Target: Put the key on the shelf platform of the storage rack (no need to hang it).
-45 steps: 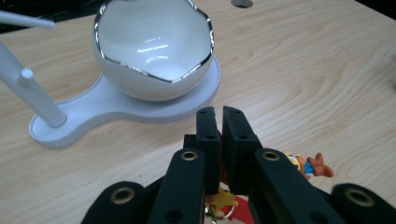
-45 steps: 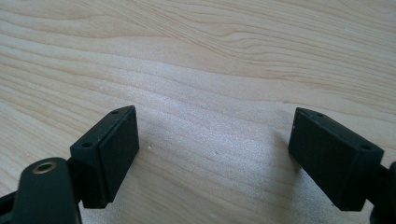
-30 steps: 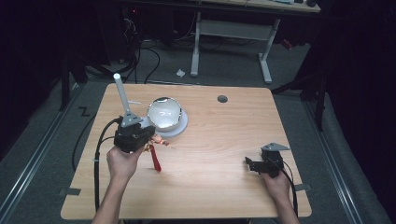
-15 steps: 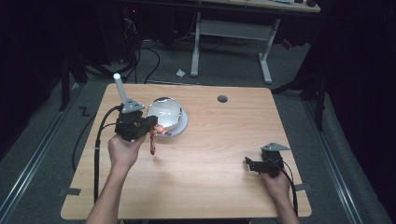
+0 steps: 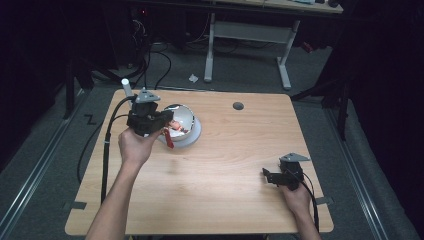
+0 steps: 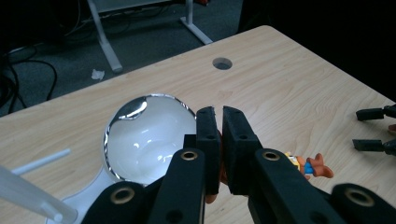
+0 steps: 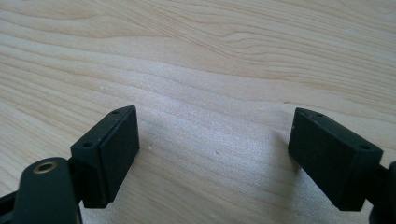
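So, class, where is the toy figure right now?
In the high view, the toy figure hangs from the left gripper at the bowl's near-left rim, table's far left.

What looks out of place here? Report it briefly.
Nothing is spilled or damaged. The one odd sight: a small toy figure dangles from the shut left gripper, held beside the shiny bowl rather than lying on the table. The right gripper rests open over bare wood.
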{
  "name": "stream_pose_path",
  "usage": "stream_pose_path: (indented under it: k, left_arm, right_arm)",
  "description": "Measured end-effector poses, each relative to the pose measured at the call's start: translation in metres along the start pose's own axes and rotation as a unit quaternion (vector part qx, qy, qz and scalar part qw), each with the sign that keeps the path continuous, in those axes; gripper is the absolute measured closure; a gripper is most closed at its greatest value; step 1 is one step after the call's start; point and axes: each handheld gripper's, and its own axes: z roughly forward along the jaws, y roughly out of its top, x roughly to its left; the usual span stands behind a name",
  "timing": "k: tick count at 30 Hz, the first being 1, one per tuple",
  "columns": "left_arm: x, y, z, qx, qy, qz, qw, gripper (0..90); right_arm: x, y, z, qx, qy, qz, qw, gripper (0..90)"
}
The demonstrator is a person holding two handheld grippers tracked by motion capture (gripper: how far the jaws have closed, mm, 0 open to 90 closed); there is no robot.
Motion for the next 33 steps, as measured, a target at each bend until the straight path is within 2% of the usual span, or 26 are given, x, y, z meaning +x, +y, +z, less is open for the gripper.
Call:
stream_pose_path:
  k: [2, 4, 5, 6, 9, 10, 11, 13, 14, 15, 17, 27, 32, 33]
  left_arm:
    - [-0.005, 0.003, 0.003, 0.002, -0.004, -0.012, 0.9999, 86.2]
    - [-0.007, 0.006, 0.007, 0.002, -0.004, -0.012, 0.9999, 86.2]
    - [-0.008, 0.008, 0.005, 0.023, 0.024, -0.012, 0.9994, 86.2]
    - [-0.011, 0.008, 0.010, 0.002, 0.000, -0.018, 0.9998, 86.2]
    - [-0.013, 0.012, 0.014, -0.002, 0.000, -0.011, 0.9999, 86.2]
    - [-0.013, 0.014, 0.012, 0.017, 0.023, -0.007, 0.9996, 86.2]
    - [-0.016, 0.014, 0.017, -0.006, 0.002, -0.011, 0.9999, 86.2]
    - [-0.017, 0.018, 0.022, -0.006, -0.001, -0.014, 0.9999, 86.1]
    - [-0.016, 0.019, 0.021, 0.012, 0.029, -0.012, 0.9994, 86.2]
    - [-0.016, 0.019, 0.024, 0.009, 0.034, -0.010, 0.9994, 86.1]
    - [-0.016, 0.021, 0.029, 0.007, 0.034, -0.006, 0.9994, 86.2]
    - [-0.012, 0.019, 0.049, 0.000, 0.047, -0.019, 0.9987, 86.1]
    - [-0.009, 0.013, 0.060, -0.003, 0.054, -0.011, 0.9985, 86.1]
    - [-0.007, 0.013, 0.061, -0.001, 0.055, -0.004, 0.9985, 86.0]
  right_arm:
    - [0.000, 0.000, 0.000, 0.000, 0.000, 0.000, 1.0000, 16.3]
    - [0.000, 0.000, 0.000, 0.000, 0.000, 0.000, 1.0000, 16.2]
    - [0.000, 0.000, 0.000, 0.000, 0.000, 0.000, 1.0000, 16.2]
    - [0.000, 0.000, 0.000, 0.000, 0.000, 0.000, 1.0000, 16.2]
    - [0.000, 0.000, 0.000, 0.000, 0.000, 0.000, 1.0000, 16.2]
    - [0.000, 0.000, 0.000, 0.000, 0.000, 0.000, 1.0000, 16.2]
    - [0.000, 0.000, 0.000, 0.000, 0.000, 0.000, 1.0000, 16.3]
    - [0.000, 0.000, 0.000, 0.000, 0.000, -0.001, 1.0000, 16.2]
    - [0.000, 0.000, 0.000, 0.000, 0.000, 0.000, 1.0000, 16.3]
    - [0.000, 0.000, 0.000, 0.000, 0.000, -0.001, 1.0000, 16.2]
    - [0.000, 0.000, 0.000, 0.000, 0.000, -0.001, 1.0000, 16.3]
    - [0.000, 0.000, 0.000, 0.000, 0.000, -0.001, 1.0000, 16.3]
    - [0.000, 0.000, 0.000, 0.000, 0.000, 0.000, 1.0000, 16.2]
    - [0.000, 0.000, 0.000, 0.000, 0.000, -0.001, 1.0000, 16.3]
